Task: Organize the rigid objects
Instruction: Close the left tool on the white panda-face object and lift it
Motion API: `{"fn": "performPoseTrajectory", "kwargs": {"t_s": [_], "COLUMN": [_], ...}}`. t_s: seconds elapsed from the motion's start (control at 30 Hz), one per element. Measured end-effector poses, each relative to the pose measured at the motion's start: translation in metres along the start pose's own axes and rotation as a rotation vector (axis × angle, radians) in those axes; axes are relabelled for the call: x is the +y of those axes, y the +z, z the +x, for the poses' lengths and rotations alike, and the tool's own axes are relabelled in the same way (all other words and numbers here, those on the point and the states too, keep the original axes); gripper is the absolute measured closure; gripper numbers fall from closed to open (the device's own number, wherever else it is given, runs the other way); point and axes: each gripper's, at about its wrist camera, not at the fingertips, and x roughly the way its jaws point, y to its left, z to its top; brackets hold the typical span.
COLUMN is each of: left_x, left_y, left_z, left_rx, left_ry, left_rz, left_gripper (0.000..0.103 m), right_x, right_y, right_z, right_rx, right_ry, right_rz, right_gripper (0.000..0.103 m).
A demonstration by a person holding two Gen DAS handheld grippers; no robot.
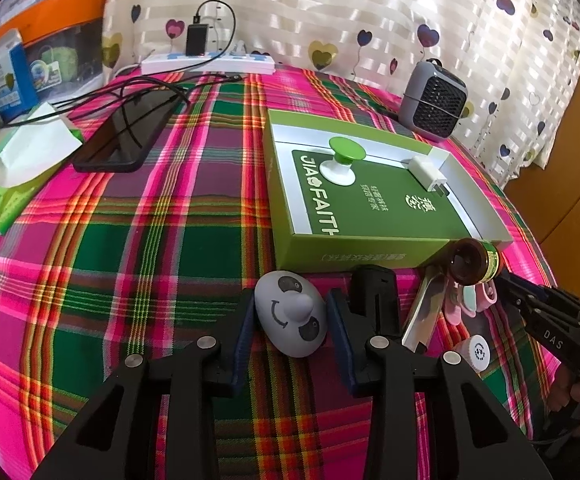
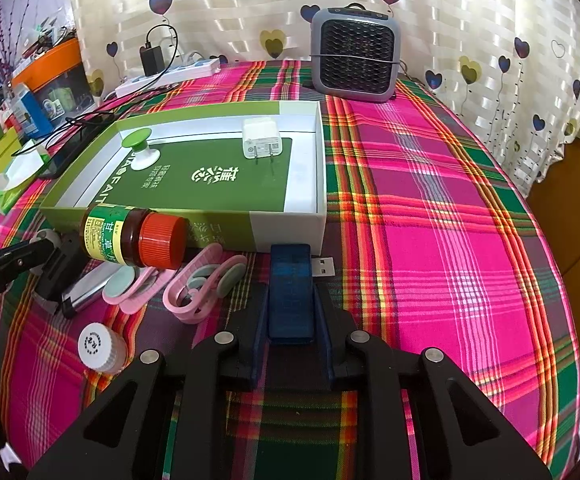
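Woven plaid cloth; glossy cardboard box; translucent blue plastic USB stick; matt grey egg toy.

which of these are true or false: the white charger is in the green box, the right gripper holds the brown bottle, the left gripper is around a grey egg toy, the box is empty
1. The white charger lies in the green box. True.
2. The right gripper holds the brown bottle. False: it is shut on the blue USB stick; the bottle lies on the cloth.
3. The left gripper straddles the grey egg toy. True.
4. The box is empty. False: it holds the charger and a green-topped knob.
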Motion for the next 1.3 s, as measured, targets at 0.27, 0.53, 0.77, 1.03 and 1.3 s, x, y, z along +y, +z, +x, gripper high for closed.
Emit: {"fn": "performPoseTrajectory", "kwargs": {"t_s": [0.27,0.53,0.77,1.03,1.3], "left_x": [0.001,0.0,-0.001,0.001,-0.001], "left_y": [0.0,0.0,0.0,-0.002,0.001], "left_z": [-0.001,-0.006,-0.008,-0.012,-0.027], "left_rx": [-0.007,-0.028,-0.031,-0.042,-0.074], "left_ry": [-0.001,-0.007,-0.007,-0.007,-0.018], "left_rz": [0.003,0.007,0.002,-0.005,0.0], "left_gripper": [0.071,0.076,0.077,0.077,0.077], "right_x": [0.001,0.001,0.001,0.002,0.001], "right_y": [0.0,-0.001,-0.001,-0.002,0.0], "right_z": [0.0,-0.001,-0.002,-0.006,-0.015], "right_rx": [0.0,-0.001,-0.002,-0.017,-0.049], "right_ry": [0.001,0.0,-0.001,0.006,0.017], "right_rz": [0.0,0.002,0.003,0.001,0.001], "right_gripper": [0.08,0.08,0.08,0.08,0.08]}}
